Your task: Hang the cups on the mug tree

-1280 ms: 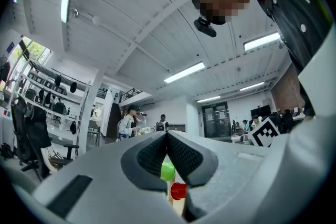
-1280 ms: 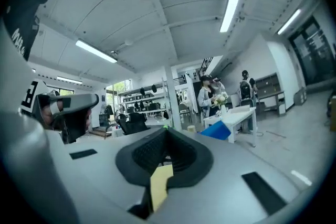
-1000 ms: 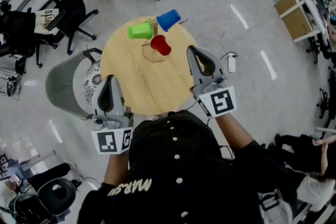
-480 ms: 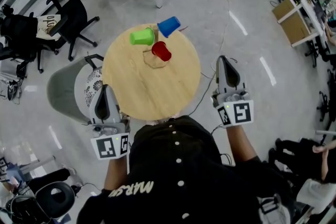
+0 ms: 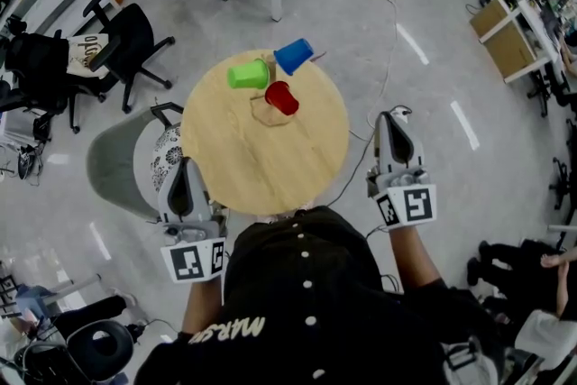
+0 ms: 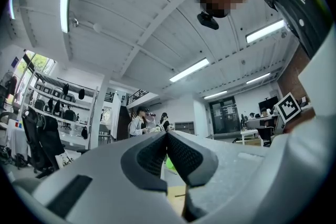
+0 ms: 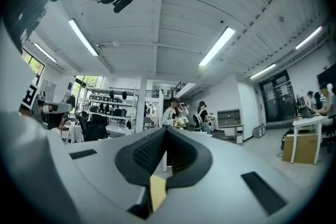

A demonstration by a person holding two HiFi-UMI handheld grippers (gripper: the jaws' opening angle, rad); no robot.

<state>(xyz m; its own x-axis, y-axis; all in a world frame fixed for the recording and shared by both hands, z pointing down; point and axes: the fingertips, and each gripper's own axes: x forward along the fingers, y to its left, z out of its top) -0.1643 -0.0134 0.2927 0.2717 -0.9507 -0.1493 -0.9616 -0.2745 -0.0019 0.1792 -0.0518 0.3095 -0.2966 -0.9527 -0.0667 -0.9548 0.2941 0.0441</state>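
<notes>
We reckon it's done: 3 cups (image 5: 282, 97) seem hung on tree (image 5: 261, 115), desk's (image 5: 261, 167) far edge; left gripper (image 5: 181, 169) & right gripper (image 5: 394, 120) closed, empty.

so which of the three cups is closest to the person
The red cup. The green cup and blue cup sit beyond it, nearer the far edge of the table.

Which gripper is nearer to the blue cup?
Right. The right gripper hangs beside the table, on its right; the left gripper is at its lower left, farther from the blue cup.
</notes>
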